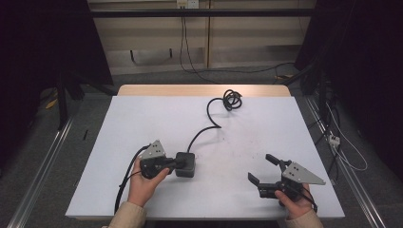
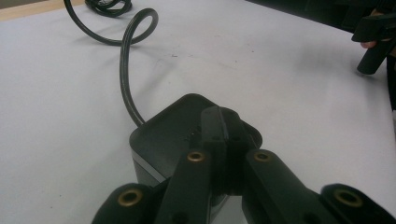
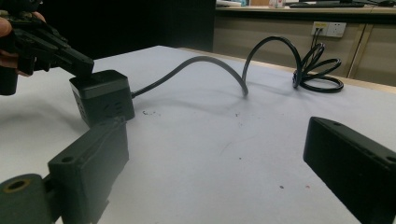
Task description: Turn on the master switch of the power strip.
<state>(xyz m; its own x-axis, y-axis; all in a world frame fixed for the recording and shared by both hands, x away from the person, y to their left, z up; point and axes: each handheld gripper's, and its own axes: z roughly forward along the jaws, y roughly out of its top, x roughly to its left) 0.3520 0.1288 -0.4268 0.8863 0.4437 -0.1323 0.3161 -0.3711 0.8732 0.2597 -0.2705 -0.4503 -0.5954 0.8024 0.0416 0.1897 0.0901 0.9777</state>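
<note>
Resting with closed jaws on top of the black cube socket (image 1: 185, 164) near the tabletop's (image 1: 142, 118) front, the left gripper (image 1: 172, 163) seems to steady it while the right gripper (image 1: 260, 169), jaws wide open and empty, should probably reach for its cable (image 1: 209, 124).

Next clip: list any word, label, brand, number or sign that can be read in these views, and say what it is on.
None can be read.
Black cube under the left claw: its top and sides show no legible print; faint marks on one side in the right gripper view are too blurred.
Wall socket: no legible marking.
Both claws, right, the cable and the white table top: no text.
</note>
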